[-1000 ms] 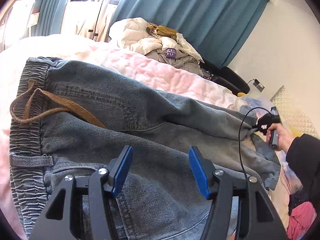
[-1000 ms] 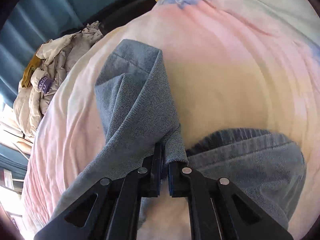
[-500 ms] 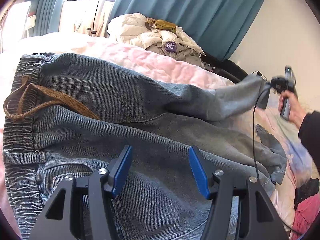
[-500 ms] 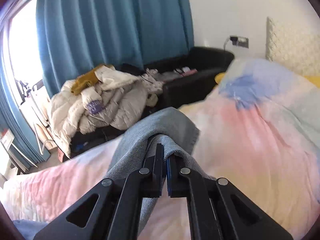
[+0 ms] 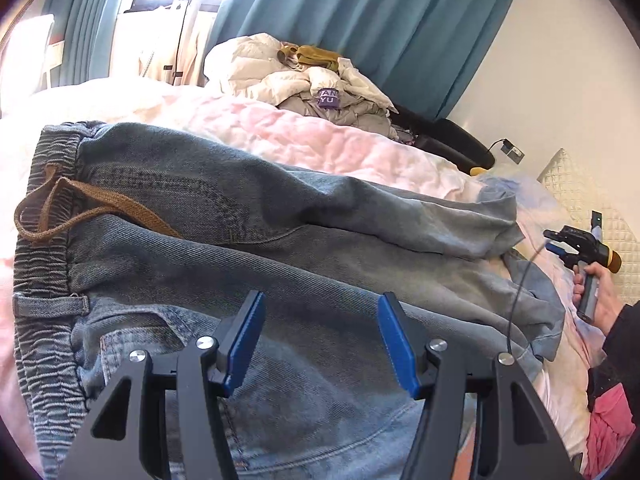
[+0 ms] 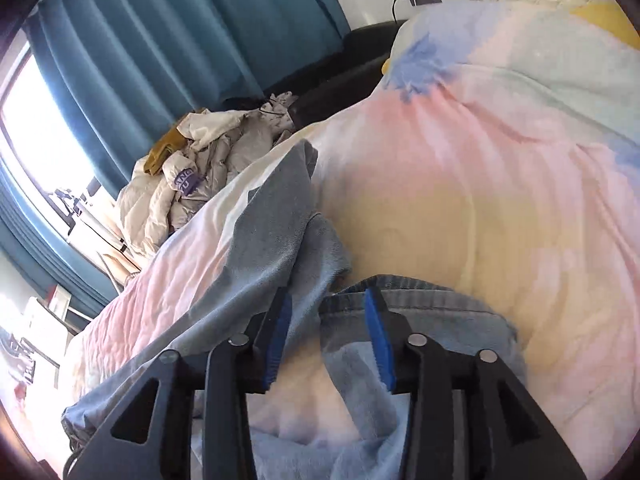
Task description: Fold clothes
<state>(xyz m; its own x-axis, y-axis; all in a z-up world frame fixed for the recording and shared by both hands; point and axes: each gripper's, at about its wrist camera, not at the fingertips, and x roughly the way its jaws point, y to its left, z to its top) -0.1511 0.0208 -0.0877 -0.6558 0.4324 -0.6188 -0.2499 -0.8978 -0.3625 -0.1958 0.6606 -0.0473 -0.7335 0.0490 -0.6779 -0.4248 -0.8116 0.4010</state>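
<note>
1. Left wrist view: the left gripper (image 5: 320, 344) hovers with jaws apart and empty over the jeans (image 5: 248, 248), which lie spread across the bed (image 5: 320, 144); their waistband lies toward the bed's left edge. The curtain (image 5: 360, 20) hangs behind.
2. Right wrist view: the right gripper (image 6: 326, 340) is opening, a trouser leg (image 6: 276, 232) just beside its left pad, unpinched. The pastel quilt (image 6: 500, 200) lies bare ahead.

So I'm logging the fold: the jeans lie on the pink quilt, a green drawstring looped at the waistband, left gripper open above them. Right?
Not quite: the drawstring is brown, not green, as the left wrist view shows. The rest holds: the jeans lie on the pink quilt and the left gripper stands open above them.
</note>
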